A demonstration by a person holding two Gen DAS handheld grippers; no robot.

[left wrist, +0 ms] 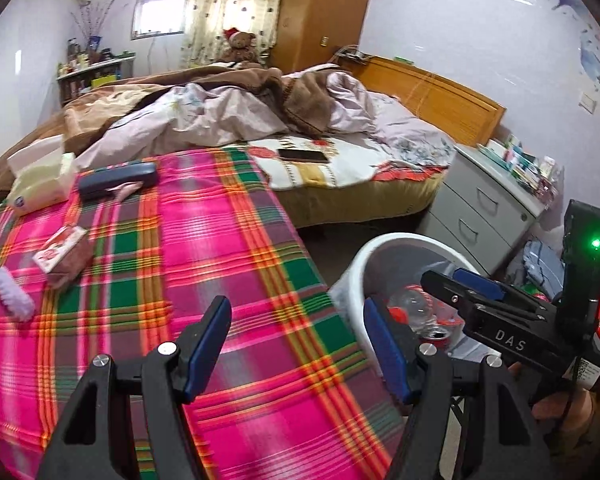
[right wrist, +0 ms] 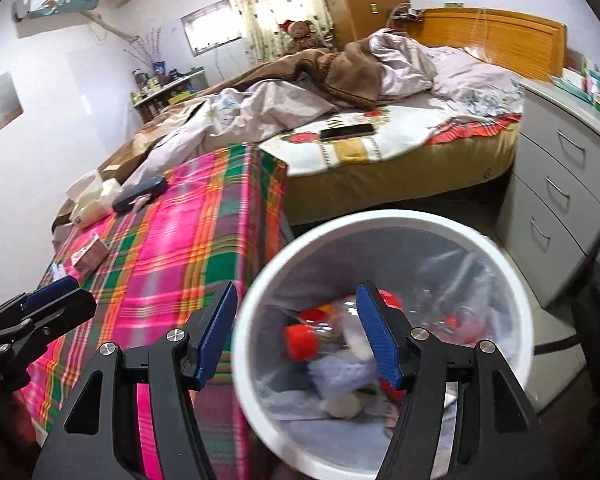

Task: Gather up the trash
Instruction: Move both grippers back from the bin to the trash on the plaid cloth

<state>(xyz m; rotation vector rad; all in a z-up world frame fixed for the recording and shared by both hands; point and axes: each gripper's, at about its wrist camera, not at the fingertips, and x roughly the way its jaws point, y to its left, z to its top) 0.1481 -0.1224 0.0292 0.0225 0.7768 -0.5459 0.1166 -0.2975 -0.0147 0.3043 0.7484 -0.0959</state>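
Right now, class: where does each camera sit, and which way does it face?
Left wrist: on the left tool, open, facing down over the plaid cloth; right tool and a hand show.
Right wrist: on the right tool, open, above the white bin.
Shared: cloth, bin, phone.

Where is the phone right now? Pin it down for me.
The phone lies flat on the flowered bed sheet, just beyond the far edge of the plaid cloth; in the right wrist view it is upper centre-right.
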